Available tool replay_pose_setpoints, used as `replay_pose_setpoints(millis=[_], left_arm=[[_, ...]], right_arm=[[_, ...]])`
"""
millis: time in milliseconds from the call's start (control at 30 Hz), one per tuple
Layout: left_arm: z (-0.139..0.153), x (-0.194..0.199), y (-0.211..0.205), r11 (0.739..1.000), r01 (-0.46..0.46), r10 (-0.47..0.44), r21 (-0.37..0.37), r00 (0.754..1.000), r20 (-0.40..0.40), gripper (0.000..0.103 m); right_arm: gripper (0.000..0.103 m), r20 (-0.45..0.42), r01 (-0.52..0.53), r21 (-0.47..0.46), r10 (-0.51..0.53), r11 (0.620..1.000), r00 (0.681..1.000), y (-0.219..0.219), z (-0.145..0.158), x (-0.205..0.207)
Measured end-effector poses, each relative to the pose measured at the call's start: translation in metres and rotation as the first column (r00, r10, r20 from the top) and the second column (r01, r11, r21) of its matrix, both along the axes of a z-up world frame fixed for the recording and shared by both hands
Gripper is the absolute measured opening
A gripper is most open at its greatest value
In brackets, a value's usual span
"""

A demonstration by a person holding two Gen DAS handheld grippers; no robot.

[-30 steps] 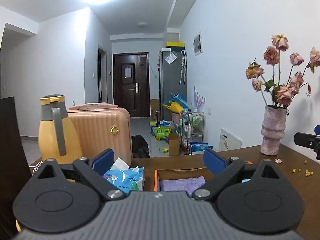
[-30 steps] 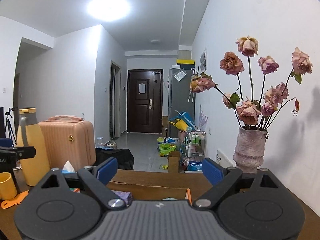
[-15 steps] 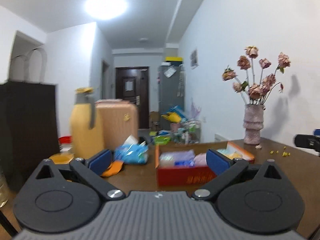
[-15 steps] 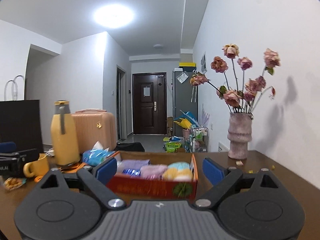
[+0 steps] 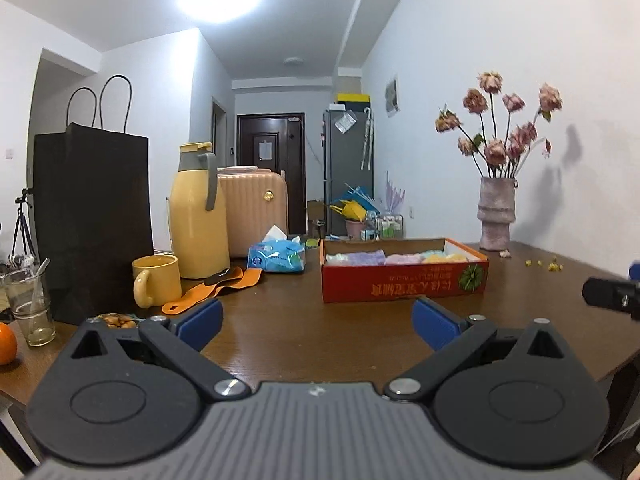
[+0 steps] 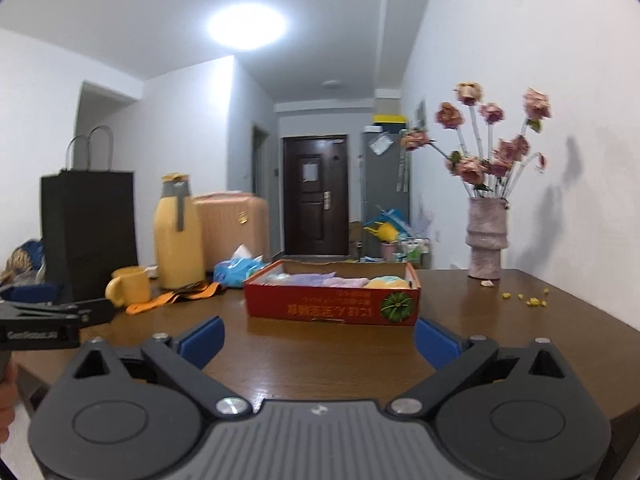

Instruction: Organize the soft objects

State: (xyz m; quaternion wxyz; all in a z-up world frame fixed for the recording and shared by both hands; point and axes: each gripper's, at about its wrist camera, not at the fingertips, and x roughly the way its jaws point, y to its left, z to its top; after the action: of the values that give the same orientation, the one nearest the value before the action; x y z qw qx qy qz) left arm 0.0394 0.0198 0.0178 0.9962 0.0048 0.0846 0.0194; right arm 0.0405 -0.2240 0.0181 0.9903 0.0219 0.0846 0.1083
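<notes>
Towels (image 5: 400, 258) lie in the red box (image 5: 404, 286), well ahead of both grippers' empty, wide-apart jaws.

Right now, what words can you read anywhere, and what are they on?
red box: printing along the front, upside down, too blurred to read.
tissue pack: small print, too blurred.
left gripper: white lettering on its side, too blurred.
Nothing reads clearly.
</notes>
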Motion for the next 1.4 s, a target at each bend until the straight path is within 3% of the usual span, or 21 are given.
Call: replay_pose_setpoints(millis=[1400], left_arm=[[0.006, 0.001, 0.002, 1.000, 0.021, -0.021, -0.002, 1.000, -0.002, 0.103]], right_arm=[[0.102, 0.032, -0.022, 0.018, 0.021, 1.000, 0.999, 0.005, -0.002, -0.002]])
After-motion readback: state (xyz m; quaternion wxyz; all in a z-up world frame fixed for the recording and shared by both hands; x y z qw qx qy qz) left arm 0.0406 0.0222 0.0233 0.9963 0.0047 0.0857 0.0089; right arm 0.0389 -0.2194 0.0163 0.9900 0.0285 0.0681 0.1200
